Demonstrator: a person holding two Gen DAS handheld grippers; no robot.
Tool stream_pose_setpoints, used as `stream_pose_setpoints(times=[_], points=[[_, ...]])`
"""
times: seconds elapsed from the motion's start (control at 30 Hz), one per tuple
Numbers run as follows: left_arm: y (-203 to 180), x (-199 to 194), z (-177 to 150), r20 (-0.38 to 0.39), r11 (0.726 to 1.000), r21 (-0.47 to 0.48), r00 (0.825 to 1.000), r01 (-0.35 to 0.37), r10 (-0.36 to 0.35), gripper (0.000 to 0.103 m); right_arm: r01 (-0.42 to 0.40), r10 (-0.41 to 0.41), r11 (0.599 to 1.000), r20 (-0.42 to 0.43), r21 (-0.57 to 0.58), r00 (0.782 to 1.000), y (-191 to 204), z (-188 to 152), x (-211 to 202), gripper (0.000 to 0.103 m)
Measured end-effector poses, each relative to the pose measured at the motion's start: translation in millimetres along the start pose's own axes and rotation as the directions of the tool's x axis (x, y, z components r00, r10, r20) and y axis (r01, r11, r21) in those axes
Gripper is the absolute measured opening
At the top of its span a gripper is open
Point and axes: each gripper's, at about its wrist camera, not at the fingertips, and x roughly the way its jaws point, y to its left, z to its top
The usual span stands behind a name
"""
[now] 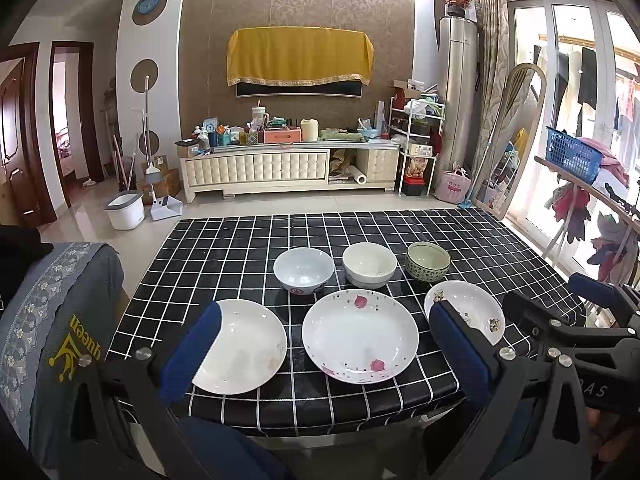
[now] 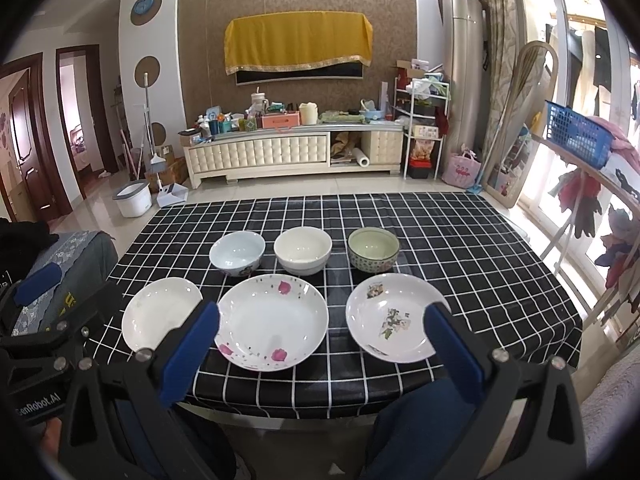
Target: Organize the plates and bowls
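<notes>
From my seat at the six o'clock edge of the table (image 2: 480, 240), I have three plates in the near row: one plate (image 2: 160, 314) at about ten o'clock, the largest plate (image 2: 272, 320) at twelve just beside it, and a third plate (image 2: 394, 316) at two, a little apart. Behind them, further toward twelve, three bowls stand in a row close together but not touching: the left bowl (image 2: 237, 253), the middle bowl (image 2: 303, 250) and the right bowl (image 2: 373, 249). Beyond the table's far edge a cabinet (image 2: 292, 156) stands against the wall, with a bucket (image 2: 133, 199) on the floor toward ten o'clock and a shelf rack (image 2: 424, 128) toward one.
</notes>
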Motion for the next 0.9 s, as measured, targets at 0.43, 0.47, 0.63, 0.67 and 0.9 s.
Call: stream_pose_setpoints(times=[0.43, 0.47, 0.63, 0.67, 0.9], points=[[1, -1, -1, 0.008, 1.000, 0.001, 1.000, -0.005, 0.005, 0.103, -0.004, 0.004, 1.000, 0.003, -0.002, 1.000, 0, 1, 0, 0.103], [2, -1, 0, 0.009, 1.000, 0.000, 1.000, -0.005, 0.005, 0.103, -0.006, 0.006, 1.000, 0.002, -0.002, 1.000, 1, 1, 0, 0.103], [4, -2, 1, 0.018, 1.000, -0.005, 1.000, -0.012, 0.012, 0.103, -0.023, 0.023, 1.000, 0.015, -0.006, 1.000, 4, 3, 1, 0.103], [7, -1, 2, 0.019, 1.000, -0.007, 1.000, -0.015, 0.015, 0.103, -0.027, 0.027, 1.000, 0.020, -0.013, 0.999, 5, 4, 1, 0.103], [30, 14, 12, -0.002, 0.994, -0.023, 0.995, -0.104, 0.104, 0.103, -0.072, 0.073, 0.997, 0.021, -0.040, 0.997, 20, 21, 23, 0.103]])
